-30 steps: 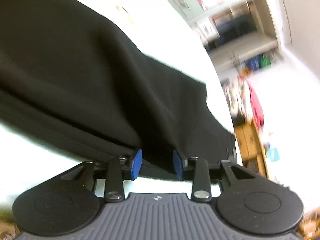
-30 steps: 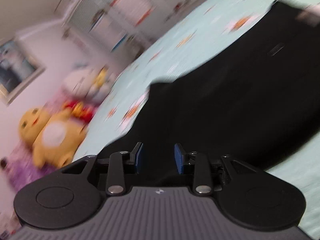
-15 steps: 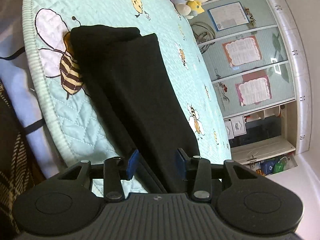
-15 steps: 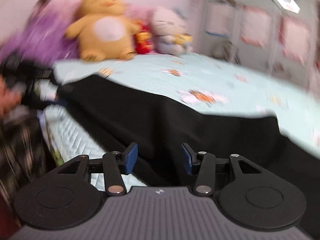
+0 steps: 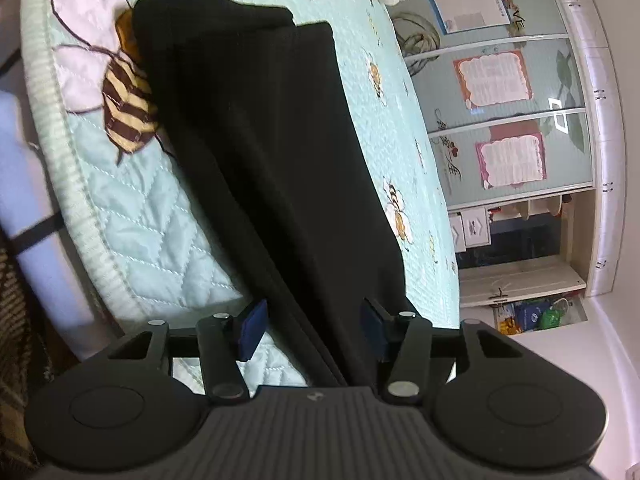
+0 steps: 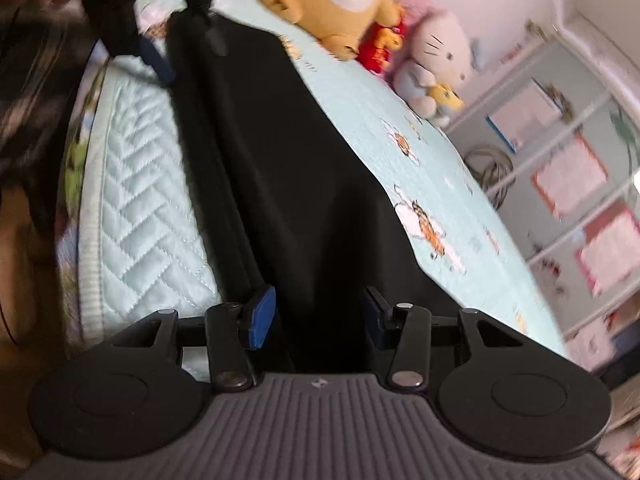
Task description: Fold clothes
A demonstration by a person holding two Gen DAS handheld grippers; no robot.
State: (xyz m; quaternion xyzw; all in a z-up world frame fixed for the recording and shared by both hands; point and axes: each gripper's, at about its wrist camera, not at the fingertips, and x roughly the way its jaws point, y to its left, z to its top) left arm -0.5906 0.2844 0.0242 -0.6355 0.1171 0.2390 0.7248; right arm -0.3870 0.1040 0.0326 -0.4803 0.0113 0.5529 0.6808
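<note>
Black garment (image 5: 272, 152) lies in a long folded strip on the bee-print quilt (image 5: 132, 236) of the bed, near its edge. Left hand-held gripper (image 5: 312, 330): jaws opening, cloth running between the blue pads, apparently untouched. Right hand-held gripper (image 6: 316, 316): released, pads straddling the near end; view blurred.

Black garment (image 5: 272, 152): matt, smooth cloth. Bed cover (image 5: 132, 216): quilted pale-green cloth, slight sheen, stitched zigzag, ribbed edge. Left gripper (image 5: 312, 330): matt black plastic, blue pads, metal pins. Plush toys (image 6: 336, 4): fuzzy cloth. Cabinet doors (image 5: 516, 92): glossy
</note>
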